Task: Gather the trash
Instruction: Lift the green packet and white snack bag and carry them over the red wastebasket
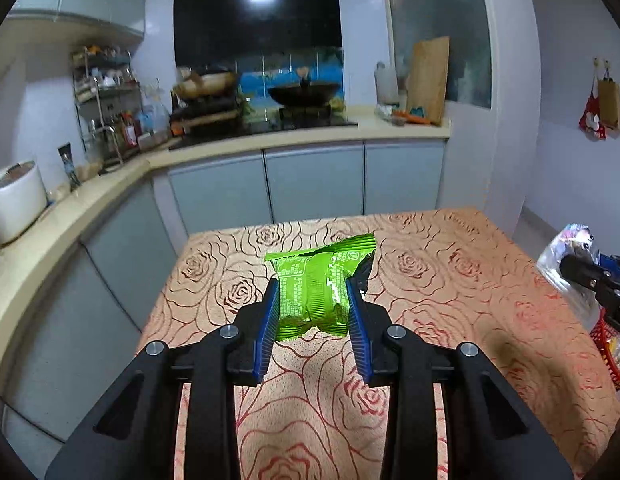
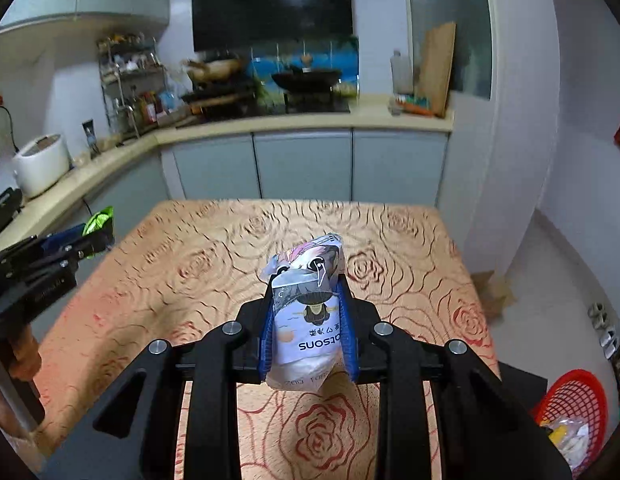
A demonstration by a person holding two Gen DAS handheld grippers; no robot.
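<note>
My left gripper (image 1: 315, 292) pinches a green snack wrapper (image 1: 318, 284) between its blue pads (image 1: 268, 320), which press on both sides of the crinkled foil; the packet hangs clear above the table, its sealed top edge fanning out toward twelve o'clock. My right gripper (image 2: 306, 312) is clamped on a white plastic packet (image 2: 306, 320) printed with a cartoon figure and upside-down lettering, the blue pads squeezing its sides while its crumpled top pokes out past the fingertips. Below both sits a table under a tan cloth with red rose outlines (image 1: 450, 280), and I see nothing else lying on it. From the left wrist view my right gripper and its packet show at three o'clock, well apart from the green wrapper; from the right wrist view my left gripper appears at nine o'clock with a sliver of green at its tip. A red mesh basket (image 2: 570, 412) stands on the floor at about four o'clock in the right wrist view, with some wrappers already in it. Beyond the table, at twelve o'clock, runs a kitchen counter (image 1: 270, 136) with a wok (image 1: 304, 94) on the hob, and a white rice cooker (image 1: 16, 200) at nine o'clock.
</note>
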